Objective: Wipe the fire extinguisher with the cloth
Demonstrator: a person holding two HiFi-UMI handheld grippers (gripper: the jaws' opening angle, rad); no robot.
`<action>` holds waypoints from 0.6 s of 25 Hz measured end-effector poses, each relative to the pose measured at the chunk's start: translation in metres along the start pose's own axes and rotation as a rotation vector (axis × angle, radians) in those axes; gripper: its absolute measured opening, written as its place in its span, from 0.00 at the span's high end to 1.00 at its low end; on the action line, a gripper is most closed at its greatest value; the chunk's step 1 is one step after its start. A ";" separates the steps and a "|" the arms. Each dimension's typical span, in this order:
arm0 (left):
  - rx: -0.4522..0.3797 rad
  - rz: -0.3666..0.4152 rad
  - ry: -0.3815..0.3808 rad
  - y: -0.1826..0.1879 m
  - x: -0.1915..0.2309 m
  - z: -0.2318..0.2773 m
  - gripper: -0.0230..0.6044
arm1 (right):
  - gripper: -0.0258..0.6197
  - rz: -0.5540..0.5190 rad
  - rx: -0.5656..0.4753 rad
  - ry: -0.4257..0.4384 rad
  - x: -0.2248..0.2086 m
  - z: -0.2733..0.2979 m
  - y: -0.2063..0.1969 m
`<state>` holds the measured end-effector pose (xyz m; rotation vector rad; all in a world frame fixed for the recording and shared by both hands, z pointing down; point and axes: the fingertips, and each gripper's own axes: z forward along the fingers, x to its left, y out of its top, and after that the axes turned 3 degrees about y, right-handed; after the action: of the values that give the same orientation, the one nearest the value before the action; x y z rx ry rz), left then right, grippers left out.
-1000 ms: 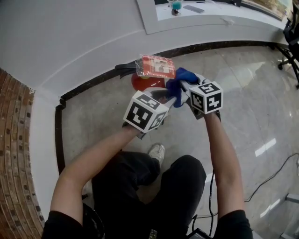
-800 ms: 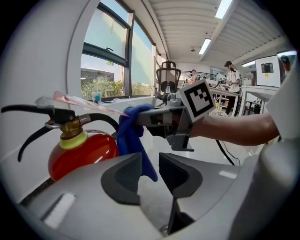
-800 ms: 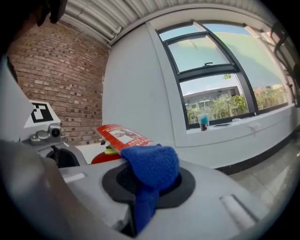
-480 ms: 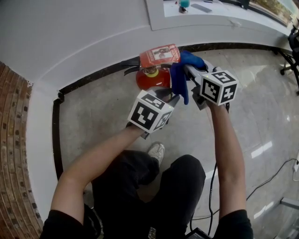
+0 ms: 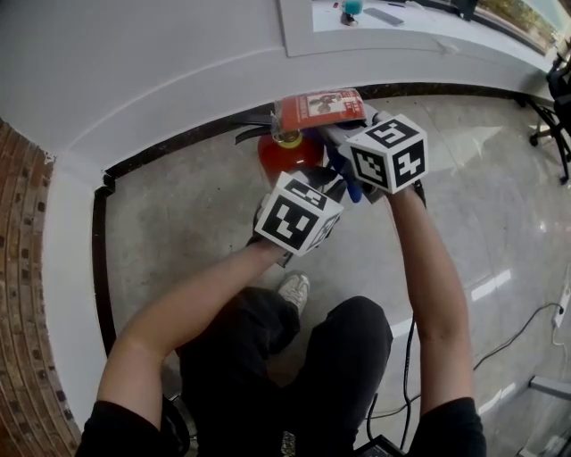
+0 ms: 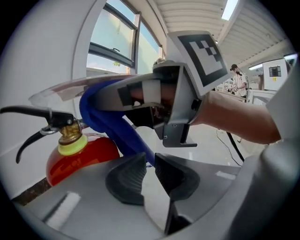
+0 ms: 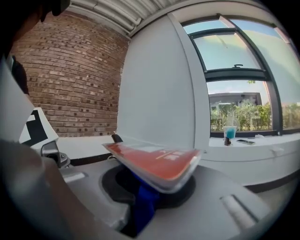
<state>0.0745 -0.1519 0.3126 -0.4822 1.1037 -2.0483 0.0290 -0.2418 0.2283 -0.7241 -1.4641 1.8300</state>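
Observation:
A red fire extinguisher point(image 5: 284, 153) stands on the floor by the wall, with a brass valve, a black lever and a laminated red tag point(image 5: 321, 104) above it. In the left gripper view the red fire extinguisher body point(image 6: 79, 157) lies low at the left. My right gripper point(image 5: 346, 134) is shut on a blue cloth point(image 7: 145, 201), with the tag point(image 7: 157, 164) resting across its jaws. The cloth point(image 6: 110, 126) hangs from it as a strand. My left gripper point(image 6: 147, 168) has just been closing, and its pads now pinch the strand's lower end.
A brick wall point(image 5: 22, 294) rises at the left and a white wall with a dark skirting strip runs behind the extinguisher. A windowsill point(image 5: 401, 31) holds a blue cup point(image 5: 352, 7). A cable point(image 5: 526, 321) lies on the floor at the right, near an office chair point(image 5: 558, 80).
The right gripper has risen and swung left over the extinguisher's top, carrying the cloth under the tag. The left gripper stayed put while its jaws narrowed onto the hanging cloth end.

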 end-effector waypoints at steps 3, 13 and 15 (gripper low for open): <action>0.008 -0.013 0.003 -0.002 0.001 0.002 0.87 | 0.88 0.060 -0.030 -0.005 -0.010 -0.007 -0.006; 0.051 -0.023 0.015 -0.018 0.007 0.017 0.95 | 0.88 0.220 -0.011 -0.109 -0.055 -0.029 -0.069; 0.079 -0.023 0.008 -0.026 0.004 0.023 0.95 | 0.88 0.244 0.013 -0.121 -0.059 -0.028 -0.088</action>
<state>0.0749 -0.1583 0.3467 -0.4496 1.0214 -2.1072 0.1014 -0.2585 0.3086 -0.8279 -1.4924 2.0975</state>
